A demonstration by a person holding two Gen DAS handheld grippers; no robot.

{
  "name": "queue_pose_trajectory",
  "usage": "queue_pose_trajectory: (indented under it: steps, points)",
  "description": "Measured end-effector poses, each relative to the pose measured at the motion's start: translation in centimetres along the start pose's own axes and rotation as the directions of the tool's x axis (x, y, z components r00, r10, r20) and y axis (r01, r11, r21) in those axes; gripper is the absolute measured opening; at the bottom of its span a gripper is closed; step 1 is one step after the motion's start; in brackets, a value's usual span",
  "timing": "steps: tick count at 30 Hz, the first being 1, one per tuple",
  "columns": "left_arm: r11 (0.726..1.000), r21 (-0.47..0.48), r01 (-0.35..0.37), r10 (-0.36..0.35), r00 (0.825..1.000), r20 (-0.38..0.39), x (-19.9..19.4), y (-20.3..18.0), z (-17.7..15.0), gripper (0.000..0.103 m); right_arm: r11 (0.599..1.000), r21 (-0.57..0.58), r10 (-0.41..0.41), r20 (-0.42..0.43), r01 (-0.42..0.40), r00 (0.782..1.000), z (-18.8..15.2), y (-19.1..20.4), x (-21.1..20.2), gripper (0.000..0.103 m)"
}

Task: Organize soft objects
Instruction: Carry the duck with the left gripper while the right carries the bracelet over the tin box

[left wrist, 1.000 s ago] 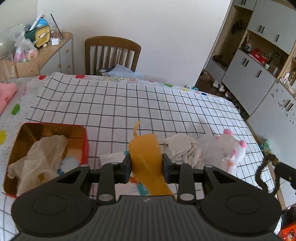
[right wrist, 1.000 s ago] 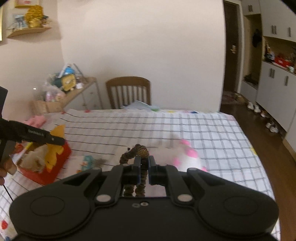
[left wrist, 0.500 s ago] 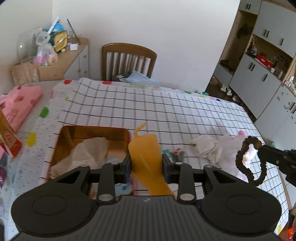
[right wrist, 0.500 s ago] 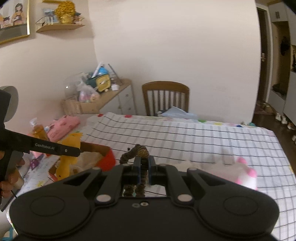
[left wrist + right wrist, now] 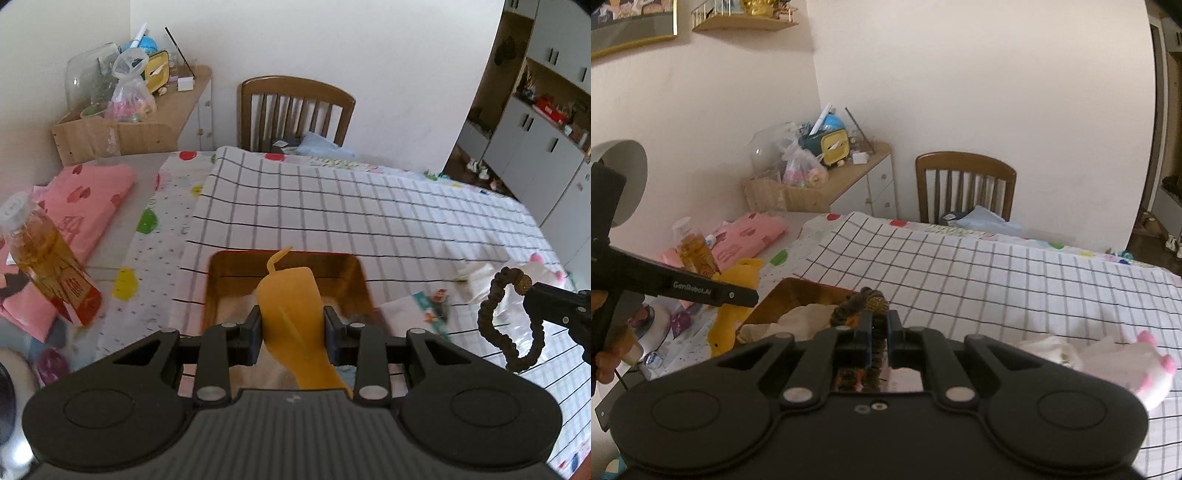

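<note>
Fingers of the left gripper [image 5: 291, 328] are closed on a yellow plush toy [image 5: 293, 314], which is clamped at both sides and is held above the near end of a red box [image 5: 364, 280]. A thin curled tip is borne at the toy's far end. In the right wrist view the same yellow toy [image 5: 733, 310] is seen hanging beside the box's left wall, under the left gripper's black arm.

Fingers of the right gripper [image 5: 880, 328] are pressed nearly together on a brown beaded loop [image 5: 864, 301]. In the left wrist view the loop [image 5: 511, 321] is seen dangling free from the right gripper, above the checked cloth [image 5: 369, 206].

Listed inside the red box: a cream cloth [image 5: 809, 314], crumpled, and a pale blue item that cannot be identified.

Listed on the checked cloth, right of the box: a small printed packet [image 5: 432, 302], a white crumpled cloth [image 5: 1049, 345] and a white and pink plush toy [image 5: 1145, 373], the last two touching.

Listed left of the checked cloth: a bottle of amber liquid [image 5: 44, 254], upright, and a folded pink cloth with hearts [image 5: 92, 192].

Listed beyond the tabletop: a wooden chair [image 5: 295, 110], a low wooden cabinet with clutter on top [image 5: 173, 107], and grey cupboards [image 5: 535, 147] at the right wall.

A person's hand [image 5: 609, 354] is partly seen at the left gripper's handle.
</note>
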State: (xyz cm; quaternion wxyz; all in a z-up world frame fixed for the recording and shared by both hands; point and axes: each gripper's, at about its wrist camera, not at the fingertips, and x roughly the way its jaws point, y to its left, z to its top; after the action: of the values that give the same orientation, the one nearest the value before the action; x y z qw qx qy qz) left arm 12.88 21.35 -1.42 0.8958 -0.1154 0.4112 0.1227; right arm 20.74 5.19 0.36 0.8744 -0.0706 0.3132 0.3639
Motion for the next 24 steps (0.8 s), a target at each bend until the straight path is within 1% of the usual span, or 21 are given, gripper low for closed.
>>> queue_pose_trajectory:
  steps: [4,6,15,20,24]
  points:
    - [1.0,0.019,0.007,-0.007,0.999,-0.032,1.4,1.8,0.5,0.032,1.0,-0.007,0.005,-0.031,-0.005,1.0,-0.1,1.7,2.3,0.007]
    - [0.999,0.043,0.009,-0.007,0.999,-0.041,2.0,2.3,0.7,0.032,1.0,-0.017,-0.001,-0.047,0.0,0.999,-0.2,2.5,3.5,0.007]
    - [0.991,0.131,0.013,-0.003,0.998,-0.07,5.8,3.4,2.4,0.032,0.999,-0.041,-0.017,-0.112,0.013,0.994,-0.8,5.4,7.9,0.007]
    - [0.991,0.131,0.041,-0.029,0.995,-0.097,8.5,3.8,3.0,0.032,0.999,-0.045,-0.023,-0.153,0.017,0.988,-1.1,6.4,10.2,0.007]
    - [0.989,0.146,0.04,-0.022,0.992,-0.121,10.4,4.0,3.1,0.032,0.999,-0.038,-0.012,-0.189,0.004,0.982,-1.6,6.6,11.7,0.007]
